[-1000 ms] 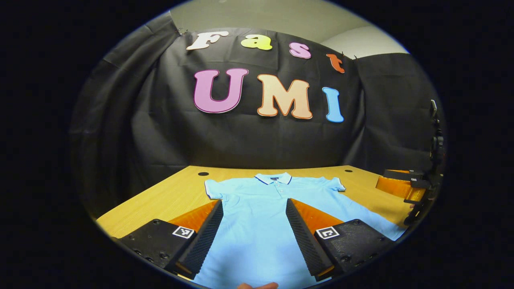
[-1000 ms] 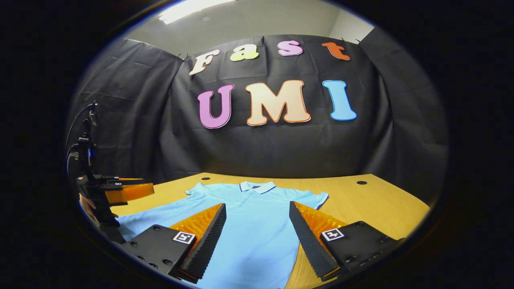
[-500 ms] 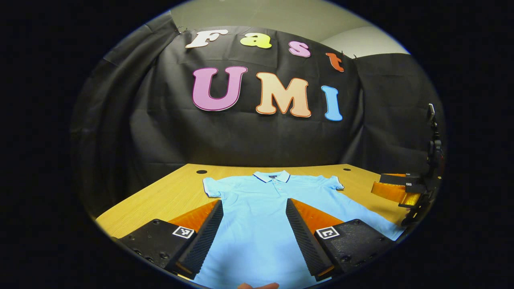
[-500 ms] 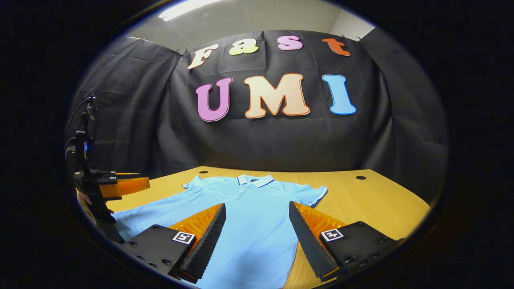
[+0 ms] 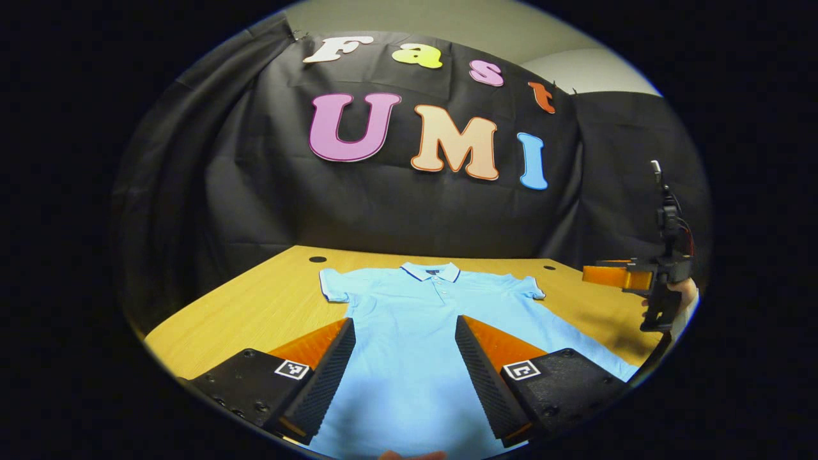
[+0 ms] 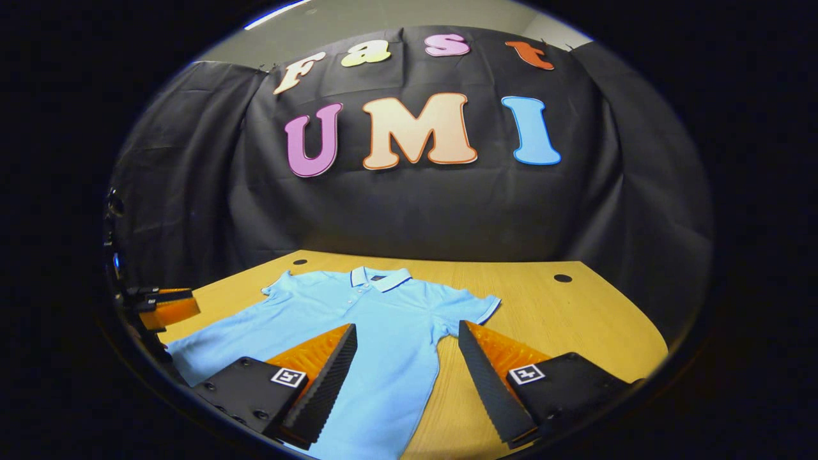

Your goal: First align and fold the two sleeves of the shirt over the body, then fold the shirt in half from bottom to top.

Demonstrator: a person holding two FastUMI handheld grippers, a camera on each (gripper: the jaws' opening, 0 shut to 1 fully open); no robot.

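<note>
Lying flat on the tabletop (image 5: pixel 255 306): a light-blue polo shirt (image 5: pixel 422 319), collar toward the wall, both sleeves spread out unfolded.
The left gripper (image 5: pixel 404 370) and right gripper (image 6: pixel 406 377) hover above the shirt's lower part, jaws wide apart and holding nothing. Bare wood borders each sleeve, with more free room past the sleeve (image 6: pixel 476 306) in the right gripper view.
</note>
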